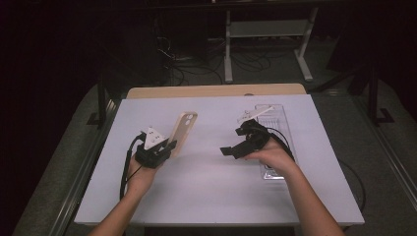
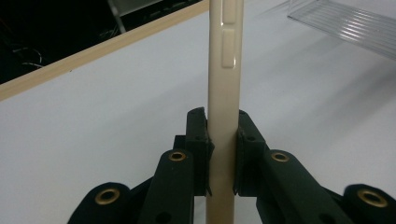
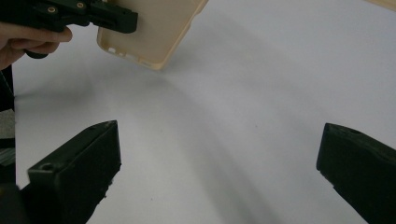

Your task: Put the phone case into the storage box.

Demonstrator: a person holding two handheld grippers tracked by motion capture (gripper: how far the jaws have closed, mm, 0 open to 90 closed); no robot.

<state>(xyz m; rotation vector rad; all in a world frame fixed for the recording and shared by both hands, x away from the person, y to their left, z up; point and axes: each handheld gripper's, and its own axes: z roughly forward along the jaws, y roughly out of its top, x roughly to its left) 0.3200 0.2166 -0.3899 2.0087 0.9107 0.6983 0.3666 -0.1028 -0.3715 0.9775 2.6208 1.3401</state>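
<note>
left gripper (image 1: 169,146): clamped on case (image 1: 183,132), edge-on between pads, held tilted above white table (image 1: 206,196) | right gripper (image 1: 227,151): jaws wide, nothing between, near case | clear tray (image 1: 280,120): beside right hand (image 1: 272,156)

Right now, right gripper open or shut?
Open: the right gripper fingers stand wide apart, bare table between them.

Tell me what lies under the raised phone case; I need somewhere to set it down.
Bare white table shows beneath the phone case, clamped by the left gripper. That gripper covers the patch under it.
</note>
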